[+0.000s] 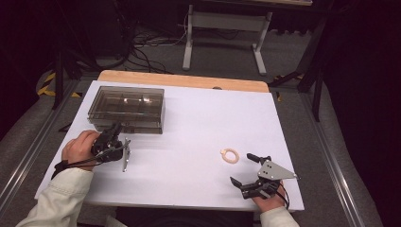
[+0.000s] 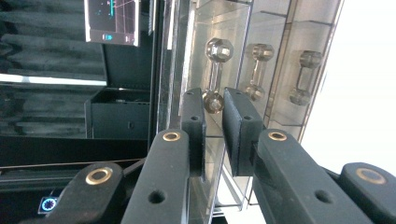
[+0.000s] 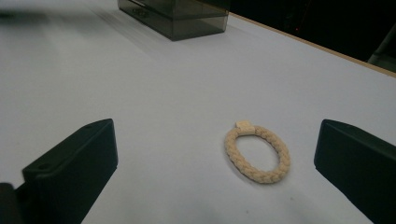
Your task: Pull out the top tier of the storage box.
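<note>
Two grippers busy; left gripper (image 2: 214, 112) jaws narrow, pinching clear dumbbell-shaped drawer handle (image 2: 214, 74) on smoky transparent plastic drawer box (image 1: 126, 108); right gripper (image 3: 215, 158) jaws wide, nothing held, near cream braided ring (image 3: 258, 153) on white table (image 1: 198, 127); step: opening drawer; next, likely steady outward pull.

On the bench (image 1: 189, 142) the drawer box (image 1: 126, 109) stands at the far left, and the braided ring (image 1: 230, 155) lies flat well apart from it, toward the near right. The left gripper (image 1: 109, 142) sits just before the box's front face — its jaws set either side of one end of a drawer handle (image 2: 214, 74), with two more handles beside it. The right gripper (image 1: 249, 172) rests at the near right edge, the ring just beyond it, between the lines of its jaws.
</note>
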Demonstrator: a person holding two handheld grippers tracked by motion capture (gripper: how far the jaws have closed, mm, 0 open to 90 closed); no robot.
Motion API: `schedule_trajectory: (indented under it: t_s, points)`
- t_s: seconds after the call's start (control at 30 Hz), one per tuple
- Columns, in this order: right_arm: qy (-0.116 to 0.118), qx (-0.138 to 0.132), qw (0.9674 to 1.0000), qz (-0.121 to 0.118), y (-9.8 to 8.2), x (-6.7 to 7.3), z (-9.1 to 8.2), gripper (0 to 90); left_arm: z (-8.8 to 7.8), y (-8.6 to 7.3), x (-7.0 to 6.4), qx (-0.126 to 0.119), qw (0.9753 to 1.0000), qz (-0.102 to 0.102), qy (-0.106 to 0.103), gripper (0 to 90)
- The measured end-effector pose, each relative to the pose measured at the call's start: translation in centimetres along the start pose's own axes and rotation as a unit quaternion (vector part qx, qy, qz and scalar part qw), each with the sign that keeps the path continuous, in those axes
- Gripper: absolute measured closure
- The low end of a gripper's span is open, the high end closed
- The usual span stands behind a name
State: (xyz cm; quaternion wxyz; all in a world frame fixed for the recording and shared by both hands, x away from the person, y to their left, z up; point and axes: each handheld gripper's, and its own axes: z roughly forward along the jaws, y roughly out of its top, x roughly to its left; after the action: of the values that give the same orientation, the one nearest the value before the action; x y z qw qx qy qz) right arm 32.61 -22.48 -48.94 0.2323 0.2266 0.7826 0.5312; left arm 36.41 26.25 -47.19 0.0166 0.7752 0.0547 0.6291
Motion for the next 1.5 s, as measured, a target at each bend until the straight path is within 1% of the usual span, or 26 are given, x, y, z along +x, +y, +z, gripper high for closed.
schedule_trajectory:
  t_s: [0.03, 0.07, 0.1, 0.23, 0.3, 0.37, 0.4, 0.5, 0.53, 0.57, 0.6, 0.67, 0.7, 0.93, 1.0, 1.1, 1.17, 1.2, 1.27, 1.33, 1.43, 1.5]
  points:
    - [0.000, 0.000, 1.0000, 0.000, 0.0, 0.0, 0.0, 0.2, -0.1, 0.0, 0.0, 0.001, 1.0000, -0.001, -0.003, 79.5]
    - [0.000, 0.000, 1.0000, 0.000, 0.0, 0.0, 0.0, 0.2, -0.2, 0.0, 0.1, 0.001, 1.0000, 0.003, -0.004, 79.5]
    - [0.000, 0.000, 1.0000, -0.005, 0.0, -0.1, 0.0, 0.2, -0.2, -0.1, 0.0, -0.001, 1.0000, 0.000, -0.005, 79.5]
    - [0.000, -0.001, 1.0000, -0.004, 0.0, 0.0, 0.0, 0.2, -0.4, -0.2, 0.1, -0.005, 0.9999, -0.001, -0.011, 78.9]
    - [0.000, 0.000, 1.0000, -0.005, 0.0, 0.0, 0.0, 0.2, -0.4, -0.4, 0.3, -0.007, 0.9998, -0.008, -0.019, 78.4]
    - [-0.001, 0.000, 1.0000, -0.005, 0.0, 0.0, 0.0, 0.2, -0.5, -0.5, 0.6, -0.013, 0.9994, -0.014, -0.029, 75.3]
    - [-0.001, 0.000, 1.0000, -0.005, 0.0, 0.0, 0.0, 0.2, -0.6, -0.5, 0.7, -0.016, 0.9993, -0.020, -0.028, 73.1]
    - [-0.001, 0.000, 1.0000, -0.005, 0.0, 0.0, 0.0, 0.2, -0.8, -0.6, 1.0, -0.023, 0.9989, -0.027, -0.032, 68.0]
    - [-0.001, 0.000, 1.0000, -0.005, 0.0, 0.0, 0.0, 0.2, -0.9, -0.6, 1.1, -0.025, 0.9987, -0.023, -0.037, 66.9]
    - [-0.001, 0.002, 1.0000, -0.003, 0.0, 0.0, 0.0, 0.2, -0.9, -0.6, 1.1, -0.025, 0.9987, -0.023, -0.037, 65.8]
    - [-0.002, 0.000, 1.0000, -0.005, 0.0, 0.0, 0.0, 0.2, -1.0, -0.7, 1.1, -0.029, 0.9985, -0.030, -0.036, 65.6]
    - [-0.001, 0.001, 1.0000, -0.005, 0.0, 0.0, 0.0, 0.2, -1.1, -0.8, 1.2, -0.035, 0.9980, -0.034, -0.041, 64.1]
    - [-0.001, 0.000, 1.0000, -0.005, 0.0, 0.0, 0.0, 0.2, -1.1, -0.8, 1.3, -0.038, 0.9974, -0.042, -0.044, 63.3]
    - [0.000, 0.000, 1.0000, -0.005, 0.0, 0.0, 0.0, 0.2, -1.7, -1.0, 2.3, -0.061, 0.9928, -0.082, -0.063, 59.0]
    - [0.000, 0.000, 1.0000, -0.006, 0.0, 0.0, 0.0, 0.2, -1.8, -1.1, 2.5, -0.066, 0.9911, -0.094, -0.068, 58.2]
    - [0.000, 0.000, 1.0000, -0.006, 0.0, 0.0, 0.0, 0.2, -2.0, -1.2, 2.8, -0.077, 0.9877, -0.113, -0.076, 56.3]
    - [0.000, 0.000, 1.0000, -0.006, 0.0, 0.0, 0.0, 0.2, -2.1, -1.3, 3.1, -0.086, 0.9843, -0.129, -0.085, 55.7]
    - [0.001, 0.001, 1.0000, -0.004, 0.0, 0.0, 0.0, 0.2, -2.1, -1.3, 3.2, -0.089, 0.9833, -0.133, -0.088, 55.0]
    - [0.001, 0.001, 1.0000, -0.004, 0.0, 0.0, 0.0, 0.2, -2.2, -1.4, 3.4, -0.097, 0.9804, -0.144, -0.093, 54.8]
    - [0.001, 0.001, 1.0000, -0.004, 0.0, 0.0, 0.0, 0.2, -2.3, -1.5, 3.7, -0.106, 0.9762, -0.162, -0.098, 53.6]
    - [0.001, 0.001, 1.0000, -0.005, 0.0, 0.0, 0.0, 0.2, -2.5, -1.7, 4.1, -0.116, 0.9720, -0.178, -0.101, 52.2]
    - [0.001, 0.001, 1.0000, -0.005, 0.0, 0.0, 0.0, 0.2, -2.5, -1.8, 4.4, -0.123, 0.9664, -0.198, -0.109, 50.8]
